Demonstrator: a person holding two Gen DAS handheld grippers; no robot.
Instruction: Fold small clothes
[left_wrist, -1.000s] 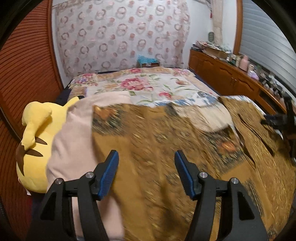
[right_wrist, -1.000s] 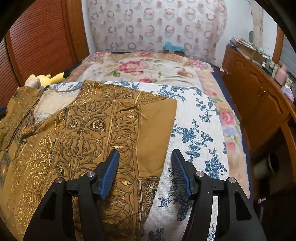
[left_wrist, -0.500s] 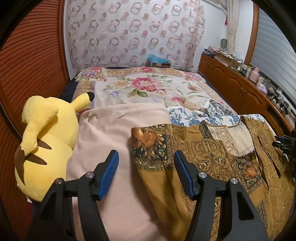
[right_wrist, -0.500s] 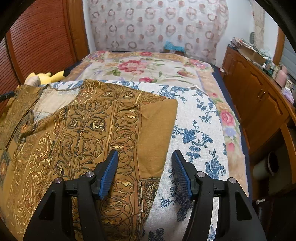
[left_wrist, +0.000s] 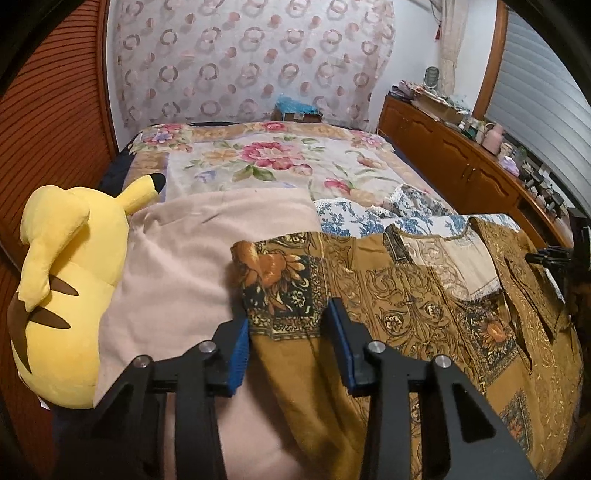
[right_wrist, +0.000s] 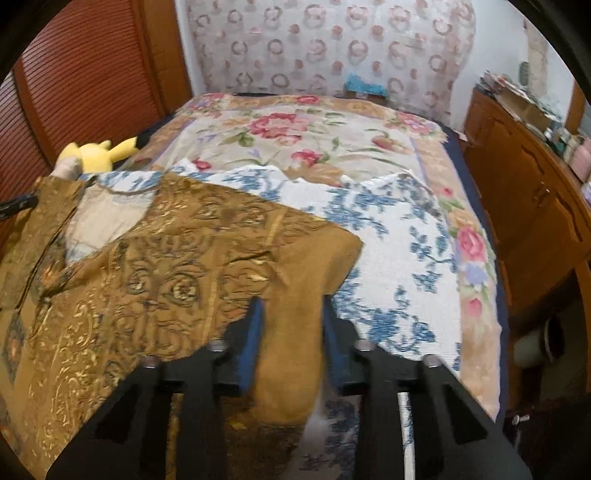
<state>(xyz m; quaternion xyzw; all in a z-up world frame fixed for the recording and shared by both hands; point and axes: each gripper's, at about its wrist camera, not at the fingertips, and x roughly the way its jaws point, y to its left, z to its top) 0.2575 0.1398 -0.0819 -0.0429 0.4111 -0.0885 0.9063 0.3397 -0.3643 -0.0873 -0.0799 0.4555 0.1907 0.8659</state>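
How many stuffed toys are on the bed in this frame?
1. A yellow plush toy lies at the bed's left edge beside the pink blanket; the right wrist view shows it far left. Others may be hidden under bedding.

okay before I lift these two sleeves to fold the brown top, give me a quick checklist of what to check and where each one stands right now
1. Left sleeve sits between the left gripper pads, jaws closing: ok.
2. Right sleeve sits between the right gripper pads, jaws closing: ok.
3. Firm pinch on both sleeves: cannot tell; the right wrist view is blurred.
4. Only the brown top is caught, not the pink blanket or blue floral cloth beneath: cannot tell.
5. Body of the top lies flat: not ok; the front is open and rumpled near the collar.
6. Yellow plush toy lies off the top: ok.
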